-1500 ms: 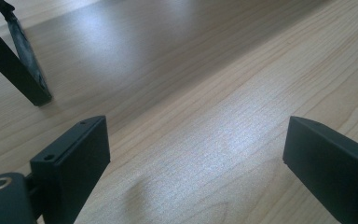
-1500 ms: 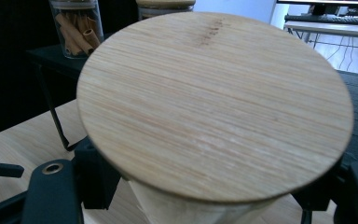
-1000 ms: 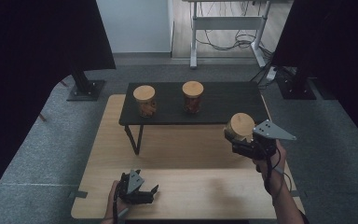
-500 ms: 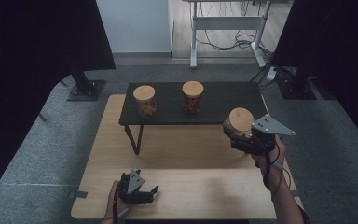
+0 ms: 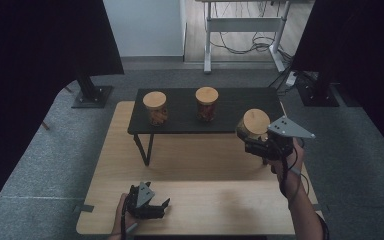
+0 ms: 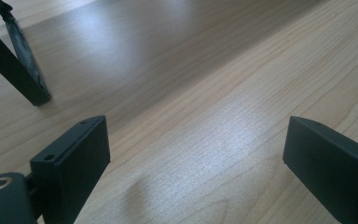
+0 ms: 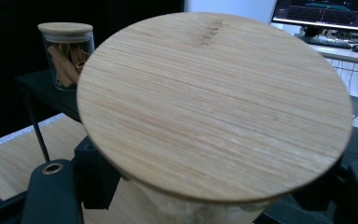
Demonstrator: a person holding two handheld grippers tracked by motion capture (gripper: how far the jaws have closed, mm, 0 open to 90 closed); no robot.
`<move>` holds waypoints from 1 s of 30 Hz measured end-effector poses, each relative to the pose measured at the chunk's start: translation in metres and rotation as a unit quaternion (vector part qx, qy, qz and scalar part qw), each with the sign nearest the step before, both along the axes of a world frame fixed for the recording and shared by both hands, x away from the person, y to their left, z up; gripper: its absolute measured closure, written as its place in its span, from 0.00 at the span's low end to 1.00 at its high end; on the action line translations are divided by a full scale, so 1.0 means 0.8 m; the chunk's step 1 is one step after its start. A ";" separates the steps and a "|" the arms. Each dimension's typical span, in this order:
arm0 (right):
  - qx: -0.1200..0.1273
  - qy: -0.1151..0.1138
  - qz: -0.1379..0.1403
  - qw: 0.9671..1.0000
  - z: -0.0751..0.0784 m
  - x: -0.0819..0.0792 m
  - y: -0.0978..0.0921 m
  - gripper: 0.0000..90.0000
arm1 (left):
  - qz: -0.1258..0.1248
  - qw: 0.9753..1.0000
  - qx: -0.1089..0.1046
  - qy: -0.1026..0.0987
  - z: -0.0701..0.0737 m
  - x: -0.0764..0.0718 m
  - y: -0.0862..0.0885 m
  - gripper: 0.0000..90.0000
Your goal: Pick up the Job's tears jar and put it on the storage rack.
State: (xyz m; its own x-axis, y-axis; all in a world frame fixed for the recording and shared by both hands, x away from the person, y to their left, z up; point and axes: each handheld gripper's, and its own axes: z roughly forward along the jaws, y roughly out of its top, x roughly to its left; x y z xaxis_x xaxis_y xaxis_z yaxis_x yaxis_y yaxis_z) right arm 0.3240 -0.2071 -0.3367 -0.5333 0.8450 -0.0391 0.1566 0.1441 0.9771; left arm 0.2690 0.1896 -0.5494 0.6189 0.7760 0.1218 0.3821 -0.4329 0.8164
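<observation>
My right gripper point(image 5: 252, 139) is shut on a glass jar with a round wooden lid point(image 5: 255, 121), held in the air at the right front corner of the black shelf point(image 5: 180, 122). In the right gripper view the jar's lid point(image 7: 214, 100) looms large between the jaws. Two more lidded jars stand on the shelf: the left jar point(image 5: 155, 107) and the middle jar point(image 5: 206, 103). One of them, a jar of tube pasta point(image 7: 66, 53), appears at the left of the right gripper view. My left gripper point(image 5: 155, 205) rests low over the wooden table point(image 5: 200, 165) near the front edge, jaws open and empty point(image 6: 196, 163).
A black shelf leg point(image 6: 16, 70) stands on the table ahead and left of my left gripper. Dark curtains flank the scene. A desk with cables point(image 5: 240, 30) stands at the back, and a monitor with keyboard point(image 7: 326, 18) is behind the shelf.
My right gripper has carried the jar slightly left and toward the shelf's right end. The left gripper has stayed in place.
</observation>
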 end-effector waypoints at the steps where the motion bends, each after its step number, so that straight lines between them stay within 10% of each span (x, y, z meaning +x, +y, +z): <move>1: 0.000 -0.001 0.001 1.000 0.001 0.001 0.000 0.28 | 0.001 1.000 0.000 0.000 0.000 0.000 0.000 0.08; 30: -0.029 0.015 -0.021 0.999 0.015 0.042 0.005 0.28 | 0.004 1.000 0.004 -0.002 0.000 0.001 0.003 0.08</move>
State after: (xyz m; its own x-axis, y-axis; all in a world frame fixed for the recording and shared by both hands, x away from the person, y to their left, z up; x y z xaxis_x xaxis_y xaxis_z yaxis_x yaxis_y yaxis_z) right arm 0.3574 -0.2030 -0.3247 -0.4993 0.8633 -0.0732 0.1923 0.1928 0.9622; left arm 0.2697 0.1921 -0.5495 0.6126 0.7795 0.1311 0.3822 -0.4372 0.8141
